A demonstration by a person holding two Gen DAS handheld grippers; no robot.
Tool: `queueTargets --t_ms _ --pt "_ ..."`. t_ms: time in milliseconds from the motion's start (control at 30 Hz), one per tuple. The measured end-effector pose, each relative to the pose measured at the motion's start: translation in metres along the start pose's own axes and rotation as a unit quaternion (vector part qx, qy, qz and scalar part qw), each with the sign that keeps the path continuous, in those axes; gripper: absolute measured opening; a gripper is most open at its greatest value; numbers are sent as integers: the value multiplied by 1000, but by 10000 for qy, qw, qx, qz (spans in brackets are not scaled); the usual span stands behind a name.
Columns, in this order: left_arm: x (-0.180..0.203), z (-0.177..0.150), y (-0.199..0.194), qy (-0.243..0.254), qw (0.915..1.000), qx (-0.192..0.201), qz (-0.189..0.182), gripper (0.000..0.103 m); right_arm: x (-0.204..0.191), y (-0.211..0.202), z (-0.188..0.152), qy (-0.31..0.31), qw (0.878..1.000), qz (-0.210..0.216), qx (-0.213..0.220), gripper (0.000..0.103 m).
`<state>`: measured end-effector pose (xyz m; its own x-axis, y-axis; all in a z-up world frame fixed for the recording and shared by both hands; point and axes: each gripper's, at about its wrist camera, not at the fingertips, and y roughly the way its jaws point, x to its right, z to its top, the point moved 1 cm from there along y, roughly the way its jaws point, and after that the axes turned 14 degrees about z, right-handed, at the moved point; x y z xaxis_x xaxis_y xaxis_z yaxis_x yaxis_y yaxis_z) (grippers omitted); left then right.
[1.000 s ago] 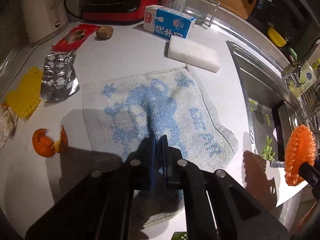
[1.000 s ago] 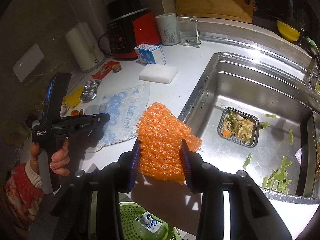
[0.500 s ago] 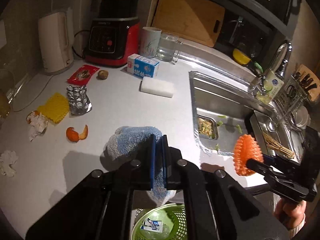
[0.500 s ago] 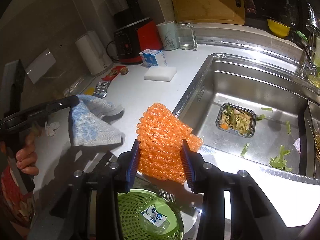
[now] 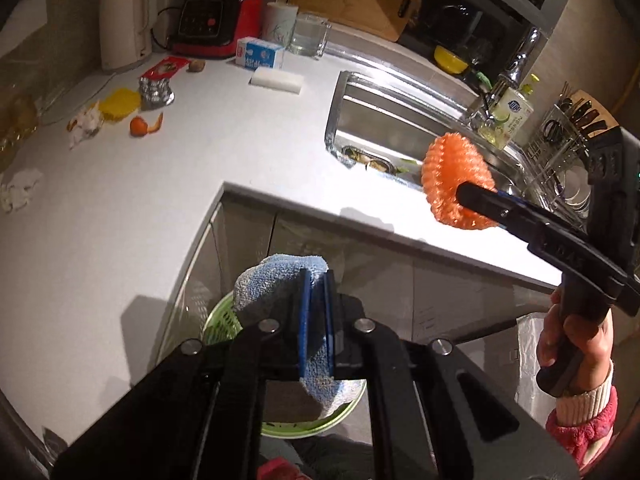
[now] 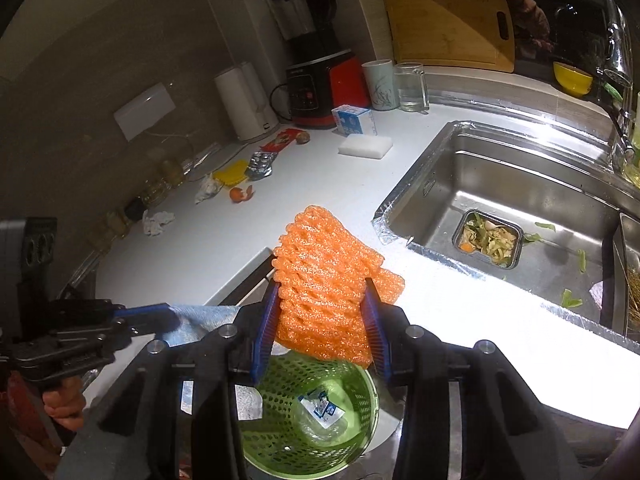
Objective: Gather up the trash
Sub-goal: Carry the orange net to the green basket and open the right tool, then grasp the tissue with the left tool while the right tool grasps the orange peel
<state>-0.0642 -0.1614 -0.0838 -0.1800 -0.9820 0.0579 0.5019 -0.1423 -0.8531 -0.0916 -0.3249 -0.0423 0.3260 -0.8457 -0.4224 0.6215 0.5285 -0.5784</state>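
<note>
My left gripper (image 5: 316,312) is shut on a blue and white cloth (image 5: 276,276) and holds it over the green mesh bin (image 5: 220,320) on the floor in front of the counter. My right gripper (image 6: 324,312) is shut on an orange foam fruit net (image 6: 320,264) above the same bin (image 6: 352,424), which holds a small carton. The right gripper with the net (image 5: 452,176) also shows in the left wrist view. On the white counter lie an orange peel (image 5: 144,124), a foil blister pack (image 5: 156,90), crumpled tissues (image 5: 20,190), a red wrapper (image 5: 166,68) and a milk carton (image 5: 258,54).
A steel sink (image 6: 520,200) with a strainer of vegetable scraps (image 6: 488,238) is to the right. A white sponge block (image 6: 364,146), blender (image 6: 320,80), kettle (image 6: 244,100), mug and glass stand at the back. A dish rack (image 5: 560,160) is at the far right.
My left gripper has carried the cloth off the counter and down over the green bin. My right gripper has moved with the foam net over the bin too.
</note>
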Motion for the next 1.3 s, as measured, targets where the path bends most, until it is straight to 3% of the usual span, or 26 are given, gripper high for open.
queueTargets --t_ms 100,133,167,300,367,533,700,833,933,1067,1300 --pt "-5 -15 15 -319 9987 -400 0 26 -5 -3 -9 -57 9999 127 -99 41" --pt "-7 -19 18 -409 9981 -470 11 46 -7 -3 -11 -82 9997 166 -134 41" --pt "-8 -23 18 -506 9976 -467 54 60 -9 -4 -14 -104 9996 209 -162 41" --pt "-12 -31 12 -653 9966 -441 230 68 -18 -6 -23 -207 9988 328 -283 42" --pt "-15 -31 5 -723 9961 -408 311 80 -23 -6 -27 -269 9983 387 -346 42" --pt "-30 -24 -25 -900 9932 44 735 88 -36 2 -43 -471 9960 481 -591 44" --pt "-52 -14 -51 -1066 9862 459 1180 93 -47 29 -72 -707 9902 446 -1114 45" --pt "-69 -10 -62 -1280 9804 668 1342 95 -49 61 -102 -891 9807 257 -1722 67" --pt "-80 -9 -60 -1396 9782 704 1365 95 -48 75 -109 -899 9768 267 -1924 74" --pt "-96 -6 -54 -1561 9750 636 1446 95 -55 74 -87 -1012 9810 194 -1645 93" --pt "-134 13 -47 -1633 9709 844 1535 95 -69 86 -12 -1201 9876 191 -990 101"
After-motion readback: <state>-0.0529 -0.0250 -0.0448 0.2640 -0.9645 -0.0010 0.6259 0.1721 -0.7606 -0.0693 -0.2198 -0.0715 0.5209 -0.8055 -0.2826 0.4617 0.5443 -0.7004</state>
